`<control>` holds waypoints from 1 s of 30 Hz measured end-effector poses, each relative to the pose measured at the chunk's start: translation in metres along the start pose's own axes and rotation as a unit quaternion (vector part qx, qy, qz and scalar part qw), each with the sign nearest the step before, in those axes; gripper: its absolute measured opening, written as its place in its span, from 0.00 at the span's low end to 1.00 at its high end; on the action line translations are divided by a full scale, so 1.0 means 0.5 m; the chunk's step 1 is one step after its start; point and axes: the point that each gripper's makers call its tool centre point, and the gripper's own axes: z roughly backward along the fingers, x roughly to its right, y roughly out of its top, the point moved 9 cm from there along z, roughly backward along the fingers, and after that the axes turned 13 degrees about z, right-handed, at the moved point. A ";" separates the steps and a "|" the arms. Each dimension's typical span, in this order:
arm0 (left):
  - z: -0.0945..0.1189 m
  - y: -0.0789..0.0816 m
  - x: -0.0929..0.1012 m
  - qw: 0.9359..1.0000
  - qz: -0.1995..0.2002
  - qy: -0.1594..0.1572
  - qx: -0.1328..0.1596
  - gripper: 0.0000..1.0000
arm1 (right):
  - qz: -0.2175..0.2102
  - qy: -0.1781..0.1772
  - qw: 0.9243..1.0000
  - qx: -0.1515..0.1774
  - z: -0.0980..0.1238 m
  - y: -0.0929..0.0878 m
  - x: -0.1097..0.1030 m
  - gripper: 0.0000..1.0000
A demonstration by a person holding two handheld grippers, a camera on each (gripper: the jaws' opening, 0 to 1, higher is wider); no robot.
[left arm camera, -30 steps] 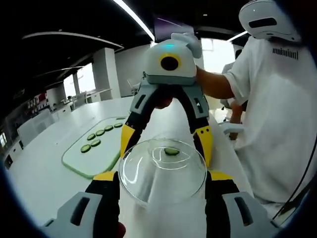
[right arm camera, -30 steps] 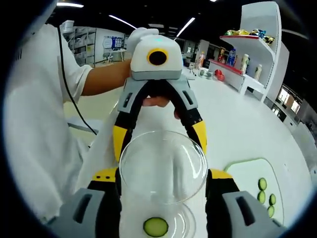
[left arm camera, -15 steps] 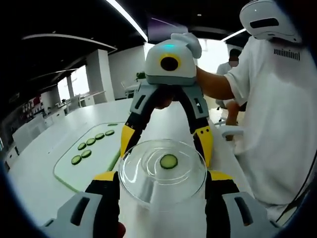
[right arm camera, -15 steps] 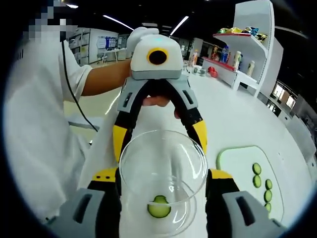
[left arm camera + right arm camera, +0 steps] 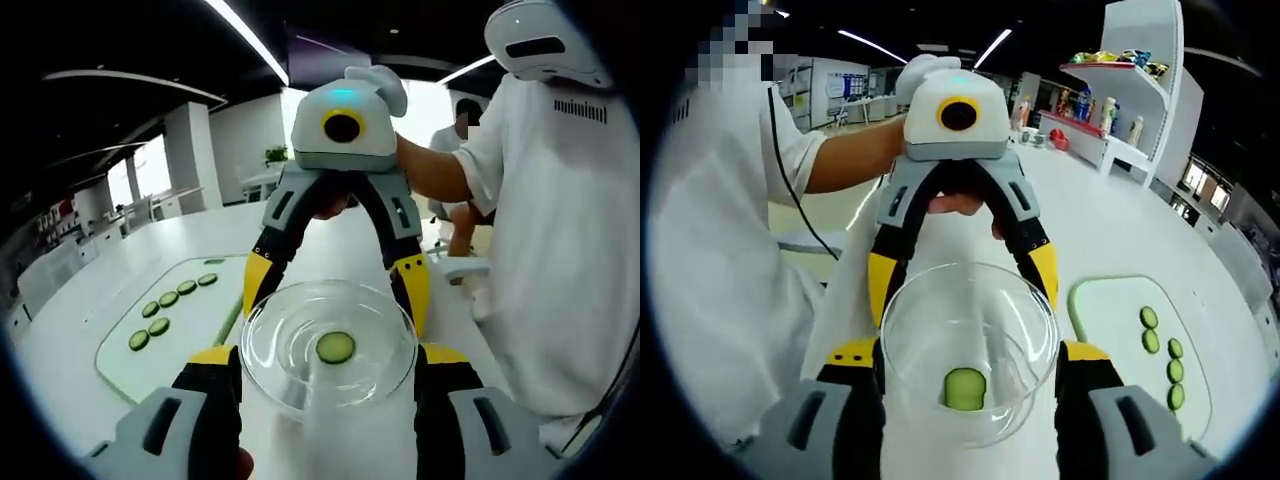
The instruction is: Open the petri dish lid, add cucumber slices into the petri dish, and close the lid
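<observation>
Lowered since earlier: clear round glass lid, gripped by both jaws together, nearing dish base with green cucumber slice | remaining slices on pale green board, 9 o'clock | keep level, centre rims before release.

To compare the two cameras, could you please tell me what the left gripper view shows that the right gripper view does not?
Left gripper view: a potted plant by bright windows, and a white headset on the person. Right gripper view: a white shelf of colourful items. Both: the clear lid gripped between the left gripper and right gripper, one cucumber slice beneath it, and the green board with more slices.
</observation>
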 end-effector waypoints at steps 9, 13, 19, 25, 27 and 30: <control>-0.022 0.008 0.001 1.000 -0.003 -0.013 -0.001 0.70 | -0.008 -0.006 1.000 -0.008 0.017 -0.013 -0.005 0.68; -0.031 0.010 0.002 1.000 -0.004 -0.019 -0.002 0.70 | -0.013 -0.009 1.000 -0.011 0.024 -0.019 -0.008 0.68; -0.040 0.013 0.003 1.000 -0.005 -0.025 -0.003 0.70 | -0.019 -0.012 1.000 -0.013 0.031 -0.025 -0.012 0.68; -0.043 0.013 0.002 1.000 -0.005 -0.027 -0.005 0.70 | -0.020 -0.013 1.000 -0.014 0.032 -0.026 -0.013 0.68; -0.044 0.011 0.002 1.000 -0.003 -0.029 -0.006 0.70 | -0.021 -0.012 1.000 -0.013 0.032 -0.027 -0.013 0.68; -0.045 0.009 0.002 1.000 -0.001 -0.030 -0.008 0.70 | -0.022 -0.011 1.000 -0.014 0.031 -0.028 -0.015 0.68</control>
